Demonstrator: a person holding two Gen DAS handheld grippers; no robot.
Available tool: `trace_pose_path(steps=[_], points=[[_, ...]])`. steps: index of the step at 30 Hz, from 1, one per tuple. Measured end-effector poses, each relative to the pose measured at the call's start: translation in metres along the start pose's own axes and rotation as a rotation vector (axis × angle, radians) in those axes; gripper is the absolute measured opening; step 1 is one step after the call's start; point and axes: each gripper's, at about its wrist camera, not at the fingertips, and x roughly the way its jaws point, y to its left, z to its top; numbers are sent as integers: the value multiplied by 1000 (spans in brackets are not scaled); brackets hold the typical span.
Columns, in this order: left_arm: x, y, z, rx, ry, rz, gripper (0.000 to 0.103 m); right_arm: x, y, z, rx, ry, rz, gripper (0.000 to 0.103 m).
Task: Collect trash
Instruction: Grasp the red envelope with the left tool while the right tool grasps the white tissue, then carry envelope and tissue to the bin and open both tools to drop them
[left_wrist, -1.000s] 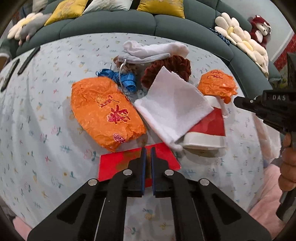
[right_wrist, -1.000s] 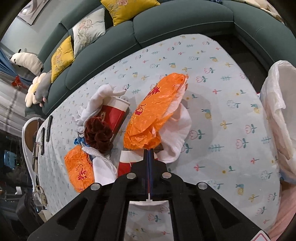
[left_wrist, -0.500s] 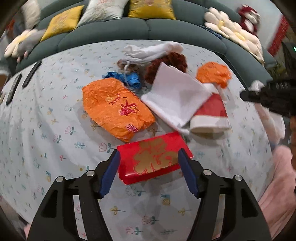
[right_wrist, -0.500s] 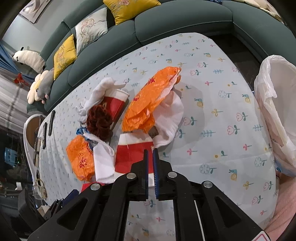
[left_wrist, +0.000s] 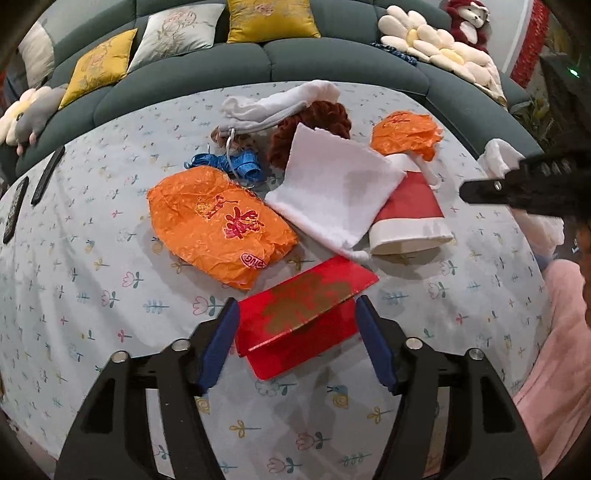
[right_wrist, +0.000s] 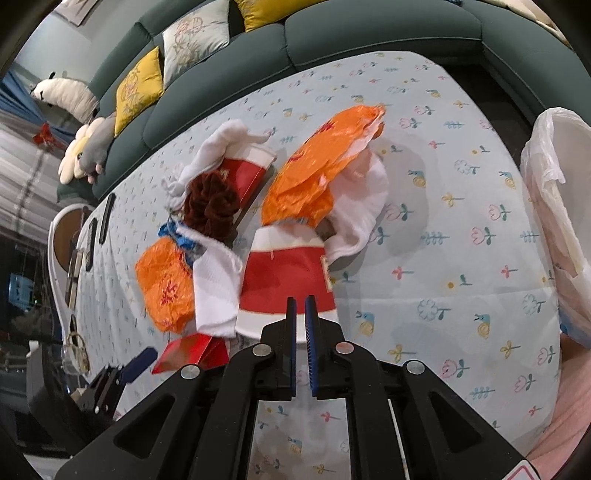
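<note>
Trash lot: red envelope (left_wrist: 306, 314) lies on the flowered cloth (left_wrist: 74, 295) between my closing left gripper (left_wrist: 295, 339) pads, not yet pinched; right gripper (right_wrist: 300, 345) nearly shut, empty, above a paper cup (right_wrist: 288, 280).

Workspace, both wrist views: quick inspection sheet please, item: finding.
Surface: table under a floral cloth.
Job's things: red envelope between the left tool's fingers; red paper cup on its side; big orange bag; small orange bag; white cloth; blue ribbon; white trash bag at the table's edge.
Clutter: two dark remotes.
Grippers: left tool closing around the envelope, pads not yet pressing; right tool nearly shut, holding nothing, over the cup.
Cables: nothing seen.
Surroundings: green sofa with cushions and plush toys.
</note>
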Motion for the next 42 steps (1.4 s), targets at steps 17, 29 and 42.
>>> trace_pose_path(steps=[17, 29, 42], points=[[3, 5, 4, -228, 53, -48, 5, 34, 44, 11, -135, 28, 10, 35], [6, 10, 7, -305, 94, -36, 5, 50, 51, 16, -131, 57, 29, 3], [-24, -27, 13, -269, 64, -26, 4, -44, 27, -9, -127, -84, 122, 3]])
